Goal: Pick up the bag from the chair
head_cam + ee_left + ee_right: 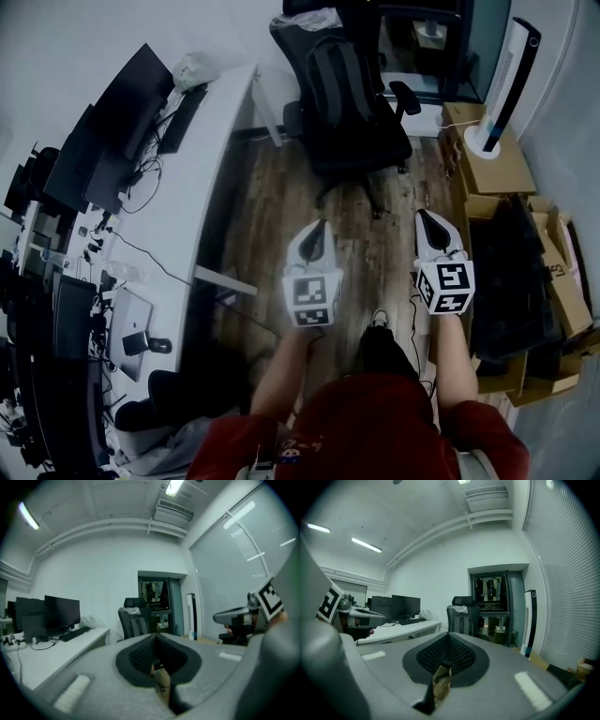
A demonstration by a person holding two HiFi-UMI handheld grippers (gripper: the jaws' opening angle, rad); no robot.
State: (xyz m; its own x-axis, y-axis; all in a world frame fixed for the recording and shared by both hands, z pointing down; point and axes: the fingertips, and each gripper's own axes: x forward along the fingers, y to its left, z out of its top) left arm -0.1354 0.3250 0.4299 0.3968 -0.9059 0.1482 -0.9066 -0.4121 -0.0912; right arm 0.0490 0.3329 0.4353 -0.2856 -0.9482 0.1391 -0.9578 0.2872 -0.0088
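A black backpack [342, 80] with grey straps sits upright on the seat of a black office chair [380, 155] at the far end of the wooden floor. In the left gripper view the backpack [136, 626] shows small and straight ahead, and in the right gripper view the backpack [462, 623] shows the same way. My left gripper [322, 226] and right gripper [424, 216] are held side by side in front of my body, well short of the chair. The jaws of both meet at their tips with nothing between them.
A long white desk [202, 178] with monitors [131, 103] and a keyboard runs along the left. Cardboard boxes [502, 164] and dark items [511, 277] line the right wall, beside a white tower fan [506, 75]. A doorway lies behind the chair.
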